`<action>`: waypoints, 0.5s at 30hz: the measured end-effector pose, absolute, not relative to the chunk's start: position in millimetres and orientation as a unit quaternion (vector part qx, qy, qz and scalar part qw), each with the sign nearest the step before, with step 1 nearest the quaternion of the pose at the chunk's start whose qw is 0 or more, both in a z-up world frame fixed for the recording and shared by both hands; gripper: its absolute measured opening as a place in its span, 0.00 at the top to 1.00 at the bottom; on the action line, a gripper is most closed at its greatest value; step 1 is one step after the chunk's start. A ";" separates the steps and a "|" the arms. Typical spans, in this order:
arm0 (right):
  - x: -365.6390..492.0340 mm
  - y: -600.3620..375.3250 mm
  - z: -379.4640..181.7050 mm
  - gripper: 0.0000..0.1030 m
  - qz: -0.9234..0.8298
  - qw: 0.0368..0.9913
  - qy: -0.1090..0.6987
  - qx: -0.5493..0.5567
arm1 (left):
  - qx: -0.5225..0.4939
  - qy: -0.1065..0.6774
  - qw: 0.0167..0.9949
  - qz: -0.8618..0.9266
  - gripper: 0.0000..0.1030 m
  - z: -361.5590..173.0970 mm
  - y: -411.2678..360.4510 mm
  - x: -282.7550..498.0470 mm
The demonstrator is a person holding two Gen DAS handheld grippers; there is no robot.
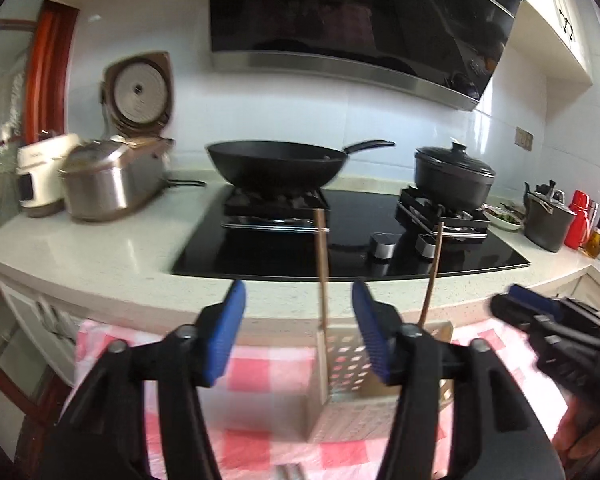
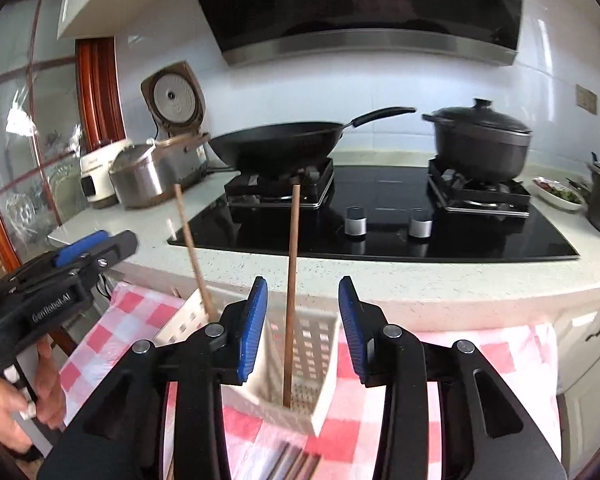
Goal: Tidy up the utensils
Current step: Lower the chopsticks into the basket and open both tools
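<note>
A white perforated utensil holder stands on a red and white checked cloth. Two wooden chopsticks stand upright in it, apart from each other; the second one leans slightly. My left gripper is open and empty, just in front of the holder. My right gripper is open and empty, its jaws on either side of the holder's top. More utensils lie on the cloth at the bottom edge, blurred.
A white counter holds a black hob with a wok, a lidded pot, rice cookers at the left and a grey container and red bottles at the right.
</note>
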State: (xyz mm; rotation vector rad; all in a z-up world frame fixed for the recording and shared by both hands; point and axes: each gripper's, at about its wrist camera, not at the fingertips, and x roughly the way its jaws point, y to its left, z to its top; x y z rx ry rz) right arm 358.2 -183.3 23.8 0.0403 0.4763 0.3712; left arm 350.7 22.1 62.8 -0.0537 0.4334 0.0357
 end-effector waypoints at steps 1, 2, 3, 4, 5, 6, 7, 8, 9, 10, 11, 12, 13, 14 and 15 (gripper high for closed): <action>347.7 -187.2 22.4 0.64 0.181 0.955 0.233 0.021 | -0.022 0.215 0.976 0.025 0.37 63.1 24.9 341.5; 336.8 -189.5 18.7 0.64 0.179 0.956 0.234 0.018 | -0.018 0.212 0.977 0.029 0.33 59.1 27.7 330.8; 328.5 -190.5 15.6 0.64 0.177 0.955 0.237 0.014 | -0.011 0.209 0.978 0.027 0.27 53.1 29.7 318.9; 318.8 -191.4 9.4 0.64 0.178 0.954 0.243 0.011 | -0.004 0.211 0.977 0.028 0.22 49.0 31.0 310.6; 310.5 -191.6 1.9 0.64 0.180 0.951 0.250 0.009 | 0.007 0.221 0.975 0.033 0.21 40.7 31.4 301.5; 301.8 -191.1 -9.1 0.64 0.181 0.948 0.261 0.007 | 0.010 0.231 0.972 0.032 0.20 34.4 32.1 295.5; 294.0 -189.9 -19.4 0.64 0.182 0.945 0.272 0.004 | 0.006 0.249 0.968 0.026 0.19 23.4 34.5 287.2; 285.8 -187.6 -33.4 0.64 0.183 0.940 0.287 0.002 | -0.002 0.261 0.965 0.030 0.19 13.1 37.8 280.2; 279.4 -185.9 -43.5 0.64 0.182 0.938 0.296 0.001 | -0.011 0.272 0.961 0.048 0.19 2.1 41.7 272.6; 274.0 -183.8 -53.7 0.64 0.181 0.934 0.307 0.000 | -0.016 0.281 0.958 0.059 0.19 -6.4 44.9 267.5; 269.8 -180.7 -63.5 0.64 0.182 0.931 0.318 0.000 | -0.019 0.292 0.954 0.059 0.19 -15.1 46.8 263.0; 266.1 -176.5 -74.3 0.65 0.185 0.926 0.330 -0.001 | -0.017 0.313 0.948 0.059 0.19 -26.6 47.5 259.1; 262.8 -172.9 -83.5 0.66 0.187 0.922 0.340 -0.003 | -0.013 0.325 0.944 0.061 0.19 -34.4 48.0 257.6; 261.4 -168.2 -92.7 0.68 0.187 0.917 0.352 -0.006 | -0.008 0.336 0.939 0.066 0.19 -42.8 47.7 255.6; 260.1 -164.3 -100.3 0.72 0.187 0.914 0.360 -0.007 | -0.004 0.345 0.936 0.071 0.19 -50.2 47.5 253.7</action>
